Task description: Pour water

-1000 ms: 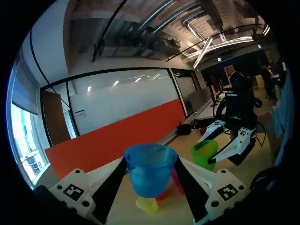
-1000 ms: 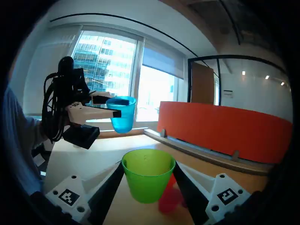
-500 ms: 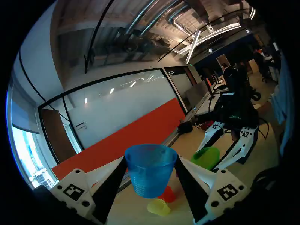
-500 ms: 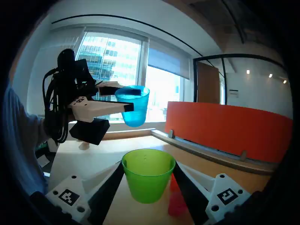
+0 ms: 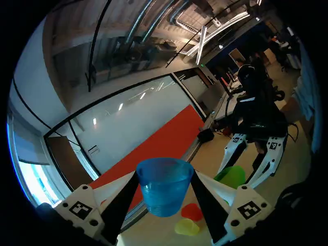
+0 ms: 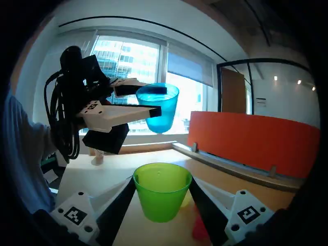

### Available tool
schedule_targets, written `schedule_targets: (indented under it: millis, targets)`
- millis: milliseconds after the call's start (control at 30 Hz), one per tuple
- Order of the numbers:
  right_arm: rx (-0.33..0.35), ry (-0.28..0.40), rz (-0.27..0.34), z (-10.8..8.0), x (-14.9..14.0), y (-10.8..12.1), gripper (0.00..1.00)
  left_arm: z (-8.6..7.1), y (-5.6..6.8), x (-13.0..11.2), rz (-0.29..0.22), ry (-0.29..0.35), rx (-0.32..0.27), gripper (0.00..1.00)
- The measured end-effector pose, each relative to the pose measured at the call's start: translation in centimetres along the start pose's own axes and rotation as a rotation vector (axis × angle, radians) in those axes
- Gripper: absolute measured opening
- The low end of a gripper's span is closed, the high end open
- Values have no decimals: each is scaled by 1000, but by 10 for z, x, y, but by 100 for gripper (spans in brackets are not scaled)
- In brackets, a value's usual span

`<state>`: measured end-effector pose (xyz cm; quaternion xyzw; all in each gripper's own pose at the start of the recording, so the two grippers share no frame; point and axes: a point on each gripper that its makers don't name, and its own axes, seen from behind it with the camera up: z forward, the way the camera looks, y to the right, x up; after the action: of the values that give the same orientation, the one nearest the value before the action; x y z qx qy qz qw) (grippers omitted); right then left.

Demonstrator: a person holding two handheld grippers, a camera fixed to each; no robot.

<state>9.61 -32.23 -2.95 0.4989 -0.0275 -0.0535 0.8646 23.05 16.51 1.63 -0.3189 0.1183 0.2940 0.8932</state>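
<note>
Hovering up in the air, the left gripper (image 5: 165, 177) has both fingers pressed on the sides of the blue cup (image 5: 165, 194), which sits upright with what looks like water in its lower half. Over on the other hand, the right gripper (image 6: 162, 181) is clamped on the green cup (image 6: 162, 199), mouth up, raised above the table (image 6: 94, 176). From the right gripper view, the blue cup hangs higher and farther off than the green one, a little to its left and well apart from it. Neither cup is tilted, so by my reading the pour is not yet under way.

Now the danger! With that much drop between the rims, a stream begun from here could miss the green mouth and land on the table, or on the red cup (image 5: 192, 211) and yellow cup (image 5: 186, 226) down there. Tip too quickly and the water could overshoot the far rim. Those smooth tapered walls worry me too: as the blue cup rolls over, it may slide in the fingers. And both cups are hand-held, so any wobble on either side shifts the target. Closing in first looks wise.
</note>
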Motion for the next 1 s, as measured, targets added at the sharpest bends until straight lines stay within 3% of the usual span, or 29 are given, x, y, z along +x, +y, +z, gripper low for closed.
schedule_targets:
  millis: [500,1000]
  targets:
    - [32,-4,-11,11,2,-16,92,-1,-3,13,134,6,19,87]
    - [29,-1,-3,16,1,-16,92,2,-4,18,260,8,29,87]
